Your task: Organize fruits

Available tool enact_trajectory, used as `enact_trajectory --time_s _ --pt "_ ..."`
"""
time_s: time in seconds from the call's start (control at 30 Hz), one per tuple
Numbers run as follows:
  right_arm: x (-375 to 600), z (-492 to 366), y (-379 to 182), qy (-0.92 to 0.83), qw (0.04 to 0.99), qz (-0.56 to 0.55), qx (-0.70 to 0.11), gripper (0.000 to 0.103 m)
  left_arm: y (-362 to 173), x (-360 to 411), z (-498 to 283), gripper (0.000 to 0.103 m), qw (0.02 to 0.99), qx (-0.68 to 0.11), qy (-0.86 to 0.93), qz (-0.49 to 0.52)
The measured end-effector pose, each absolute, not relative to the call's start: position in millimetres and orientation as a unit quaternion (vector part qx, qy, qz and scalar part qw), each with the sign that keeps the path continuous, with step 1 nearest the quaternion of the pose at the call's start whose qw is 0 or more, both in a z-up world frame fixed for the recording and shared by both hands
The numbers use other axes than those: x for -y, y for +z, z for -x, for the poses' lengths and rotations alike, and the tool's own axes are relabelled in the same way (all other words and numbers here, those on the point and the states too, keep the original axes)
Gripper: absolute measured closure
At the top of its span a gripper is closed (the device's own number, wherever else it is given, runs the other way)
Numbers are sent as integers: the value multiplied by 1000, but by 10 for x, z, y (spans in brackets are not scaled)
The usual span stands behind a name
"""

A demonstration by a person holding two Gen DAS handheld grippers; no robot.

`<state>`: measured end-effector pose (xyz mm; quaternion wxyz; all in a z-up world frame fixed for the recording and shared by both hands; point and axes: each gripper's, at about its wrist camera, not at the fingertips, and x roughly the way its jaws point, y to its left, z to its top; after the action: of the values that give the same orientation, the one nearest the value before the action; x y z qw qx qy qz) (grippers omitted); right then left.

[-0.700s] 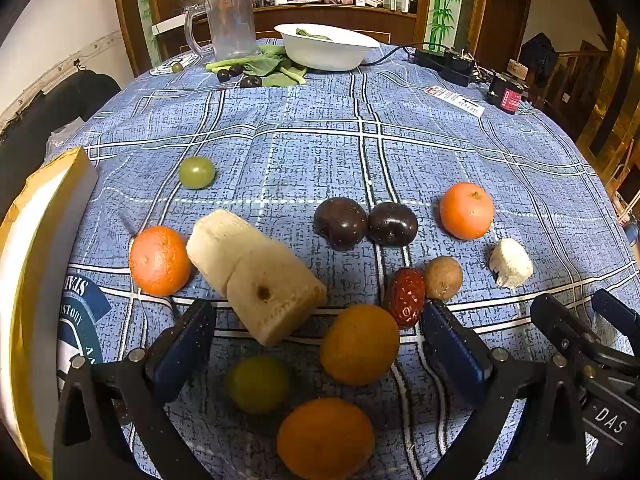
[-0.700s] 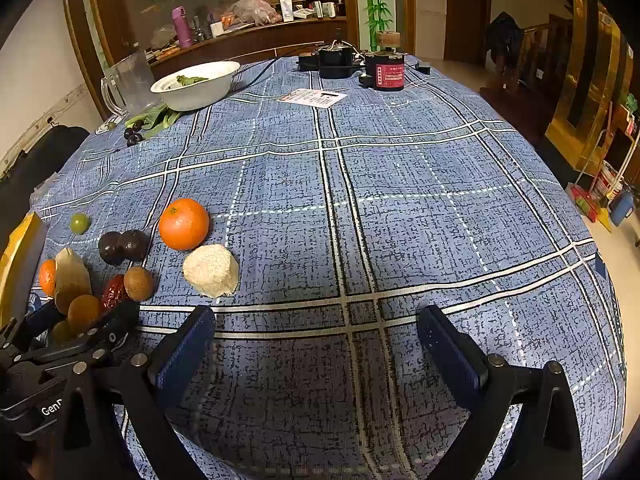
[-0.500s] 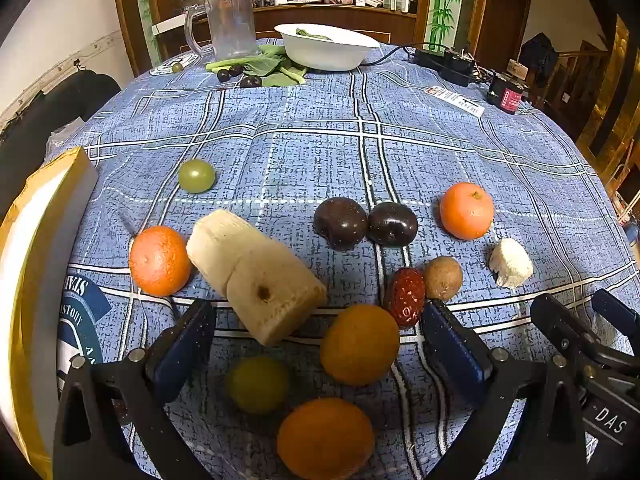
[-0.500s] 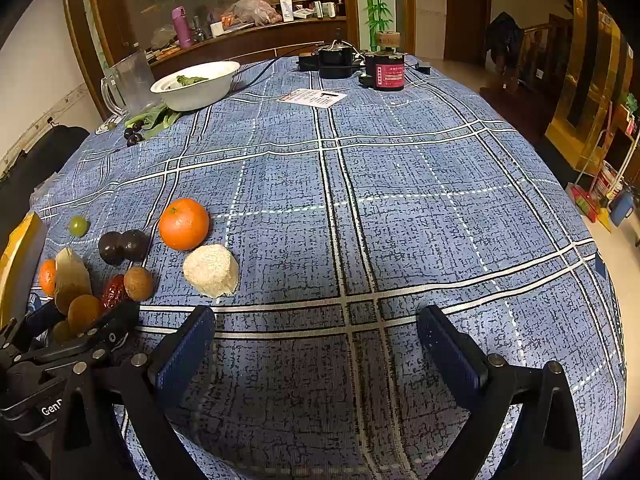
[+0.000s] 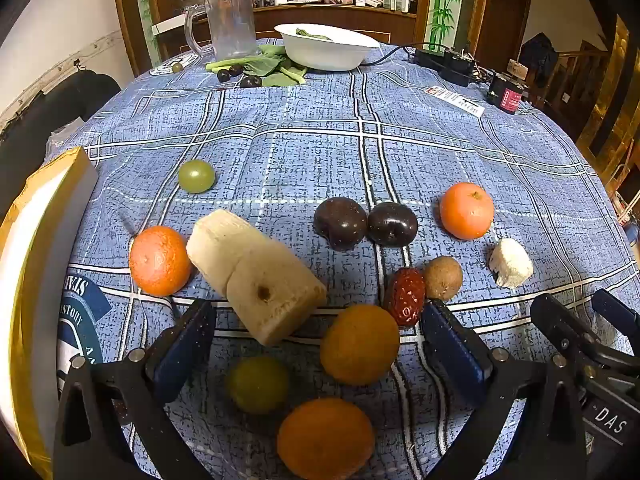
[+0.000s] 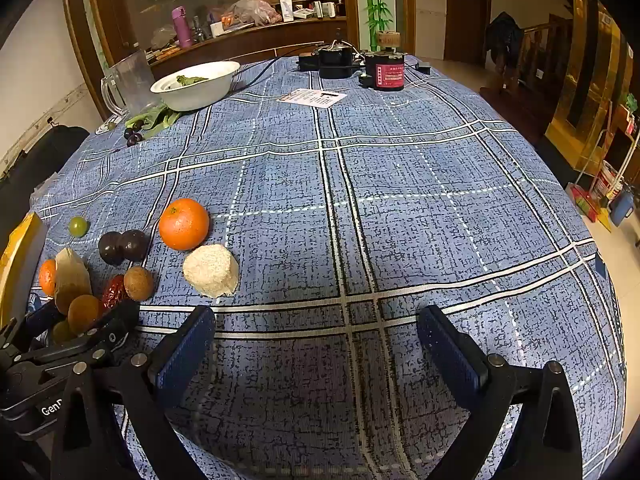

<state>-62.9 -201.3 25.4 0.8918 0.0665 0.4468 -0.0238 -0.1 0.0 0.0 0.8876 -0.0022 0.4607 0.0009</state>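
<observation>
L gripper (image 5: pixel 316 344) spread wide over nearest orange (image 5: pixel 326 438), seen in L view only, R gripper (image 6: pixel 316 344) spread, empty, bare tablecloth (image 6: pixel 400 200) below.

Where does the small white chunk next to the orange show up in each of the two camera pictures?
Left wrist view: the white chunk lies at the right, below and right of the orange.
Right wrist view: the white chunk lies left of centre, just below that orange.
Shared landmark: the white bowl at the table's far side.
</observation>
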Motion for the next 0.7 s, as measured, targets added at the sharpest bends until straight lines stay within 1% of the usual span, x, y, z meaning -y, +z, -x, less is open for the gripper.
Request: enact_trajectory --time_s 0.53,0.7 --pt "2007 626 244 -23 891 -66 -448 1 21 2 -35 0 882 -471 -9 -4" --pt "1991 609 259 -18 882 -55 -468 1 3 -20 -24 0 883 -469 -16 -6"
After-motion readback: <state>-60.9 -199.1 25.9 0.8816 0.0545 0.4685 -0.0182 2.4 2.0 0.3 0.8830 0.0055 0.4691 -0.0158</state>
